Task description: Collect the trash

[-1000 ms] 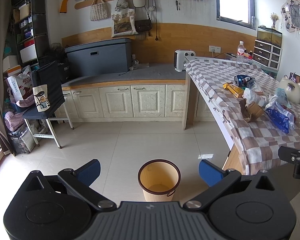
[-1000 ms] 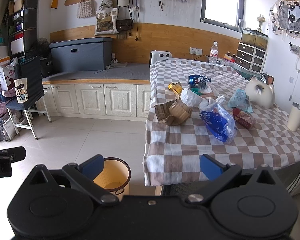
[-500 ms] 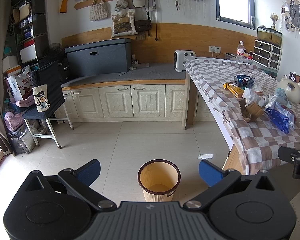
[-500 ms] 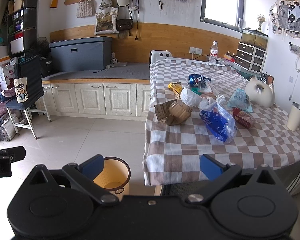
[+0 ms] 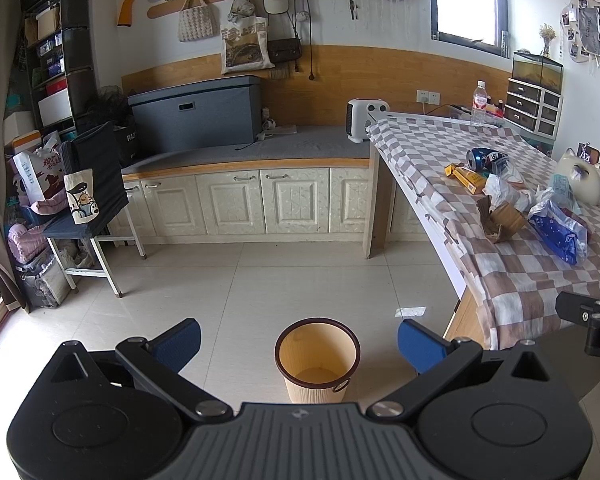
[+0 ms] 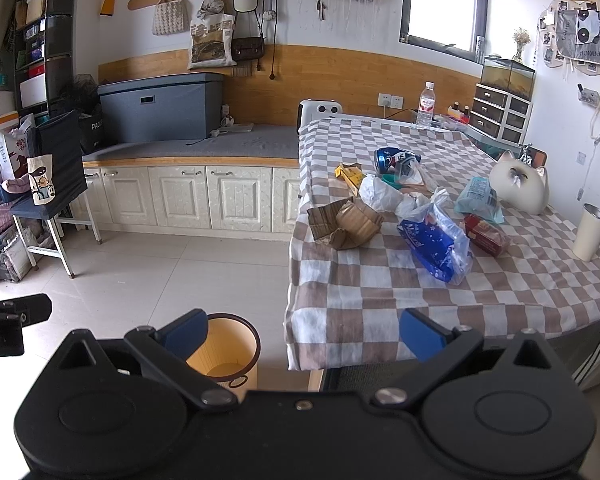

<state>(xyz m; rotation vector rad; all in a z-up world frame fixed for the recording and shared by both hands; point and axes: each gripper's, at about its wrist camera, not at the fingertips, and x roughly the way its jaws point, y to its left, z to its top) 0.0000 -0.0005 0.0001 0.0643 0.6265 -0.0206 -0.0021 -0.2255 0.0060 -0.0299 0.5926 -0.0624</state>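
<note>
1. The trash lies in a loose cluster on the checked tablecloth of the table, toward its near half: crumpled brown cardboard nearest the table's left edge, a blue plastic wrapper just right of it, and a red packet beyond that.
2. Farther back sit a white crumpled bag, a yellow carton, a dented blue can on its side and a pale teal pouch.
3. The bin, a tan ribbed bucket with a dark rim, stands upright on the tiled floor just off the table's near corner; nothing can be made out inside it beyond its bare bottom.
4. The left gripper hangs above the bin with its blue pads spread wide and nothing between them.
5. The right gripper faces the table's near edge, its pads likewise wide apart and holding nothing; the bin shows partly behind its left finger.
6. Also on the cloth, apart from the litter: a cream cat-shaped ornament, a steel-rimmed tumbler at the right edge and a water bottle at the far end.
7. Behind runs a low white cabinet with a grey top, bearing a grey storage box.
</note>
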